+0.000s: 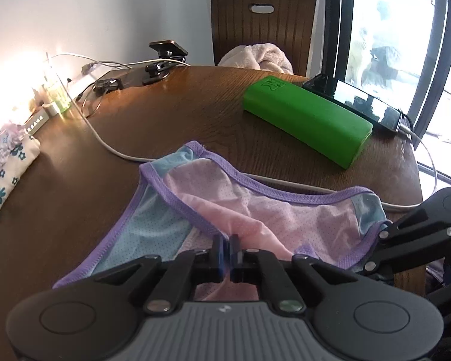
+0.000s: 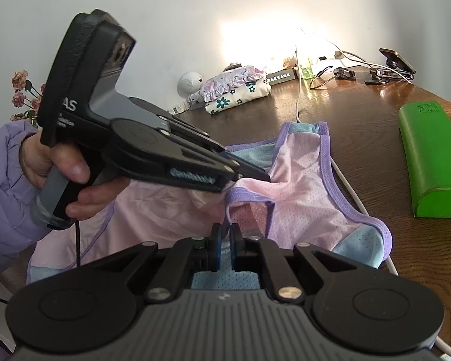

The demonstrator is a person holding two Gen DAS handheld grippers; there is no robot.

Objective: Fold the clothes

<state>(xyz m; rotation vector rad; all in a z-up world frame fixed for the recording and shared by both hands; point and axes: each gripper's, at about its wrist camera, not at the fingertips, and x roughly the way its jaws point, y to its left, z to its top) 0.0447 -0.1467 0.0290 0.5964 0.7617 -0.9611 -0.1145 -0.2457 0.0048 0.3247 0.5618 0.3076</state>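
Since the thin pink-and-blue mesh underwear with purple trim (image 1: 225, 207) lies limp and light on the brown wooden desk (image 1: 165, 114), my left tongs (image 1: 225, 251) pinch its pink middle and my right tongs (image 2: 224, 239), nearly closed, nip its edge, though purple trim would grip firmer.

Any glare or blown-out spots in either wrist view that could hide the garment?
Left wrist view: the lamp glow at the far left washes out the green bottle, and the window is overexposed. The pink underwear is evenly lit. Right wrist view: a bright patch on the wall blows out; the underwear reads clearly. Fisheye bending curves the table edges.
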